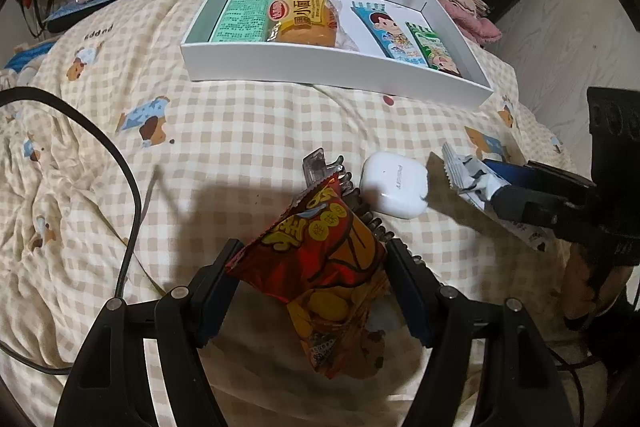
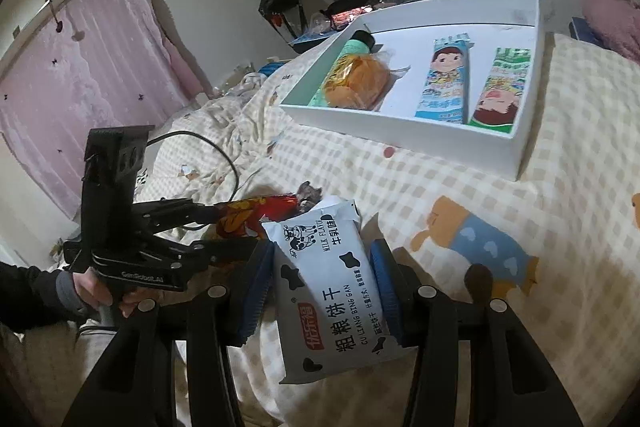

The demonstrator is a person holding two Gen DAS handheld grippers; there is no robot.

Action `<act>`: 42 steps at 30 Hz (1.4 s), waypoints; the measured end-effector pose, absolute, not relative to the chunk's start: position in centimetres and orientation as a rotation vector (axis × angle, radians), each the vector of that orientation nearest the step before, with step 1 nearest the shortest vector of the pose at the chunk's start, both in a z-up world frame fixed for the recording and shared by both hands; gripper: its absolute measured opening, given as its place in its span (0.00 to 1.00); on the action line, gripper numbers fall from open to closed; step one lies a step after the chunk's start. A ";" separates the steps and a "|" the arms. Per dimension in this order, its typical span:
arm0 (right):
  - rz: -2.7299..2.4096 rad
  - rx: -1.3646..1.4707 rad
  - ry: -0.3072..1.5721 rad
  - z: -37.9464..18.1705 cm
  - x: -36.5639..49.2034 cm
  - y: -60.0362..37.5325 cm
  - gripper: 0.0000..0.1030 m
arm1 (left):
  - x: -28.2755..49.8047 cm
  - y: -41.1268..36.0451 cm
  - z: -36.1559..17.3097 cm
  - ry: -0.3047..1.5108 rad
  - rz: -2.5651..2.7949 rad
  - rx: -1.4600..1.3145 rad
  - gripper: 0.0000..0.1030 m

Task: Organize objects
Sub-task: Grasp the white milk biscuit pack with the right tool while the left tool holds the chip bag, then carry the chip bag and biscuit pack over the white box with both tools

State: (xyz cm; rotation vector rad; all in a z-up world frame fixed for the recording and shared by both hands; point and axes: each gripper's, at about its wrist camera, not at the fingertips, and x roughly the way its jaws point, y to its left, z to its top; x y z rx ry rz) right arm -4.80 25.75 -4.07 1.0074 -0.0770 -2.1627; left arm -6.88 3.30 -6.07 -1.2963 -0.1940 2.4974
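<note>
Now both hand-held grippers pinch packets — left (image 1: 312, 279) the red snack (image 1: 316, 267), right (image 2: 320, 287) the milk biscuits (image 2: 332, 291), over the bed; the box (image 2: 516, 147) lies ahead, nearer the right.

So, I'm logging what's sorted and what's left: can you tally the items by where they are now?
In the white cardboard box: 4 (mint-green bottle, orange bread pack, blue cartoon sachet, green cartoon sachet)
Held in grippers: 2 (red snack bag in left gripper, white cow-print biscuit pack in right gripper)
On the checked bedsheet: 2 (white earbud case, clear hair clip)
Total: 8
</note>
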 end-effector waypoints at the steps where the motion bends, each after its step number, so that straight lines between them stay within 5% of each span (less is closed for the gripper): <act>1: -2.165 1.005 -0.069 -4.1 -4.7 25.7 0.50 | -6.9 3.2 -6.1 -0.198 2.493 -1.301 0.73; 22: -2.157 0.975 -0.097 -4.0 -4.6 25.9 0.50 | -6.7 3.0 -5.8 -0.220 2.476 -1.290 0.72; 39: -2.101 0.794 -0.294 4.0 -7.1 26.3 0.50 | -6.9 0.5 3.9 -0.275 2.573 -1.030 0.71; 42: -2.118 0.729 -0.305 6.5 -8.2 26.4 0.50 | -7.7 -0.2 6.4 -0.252 2.618 -0.961 0.64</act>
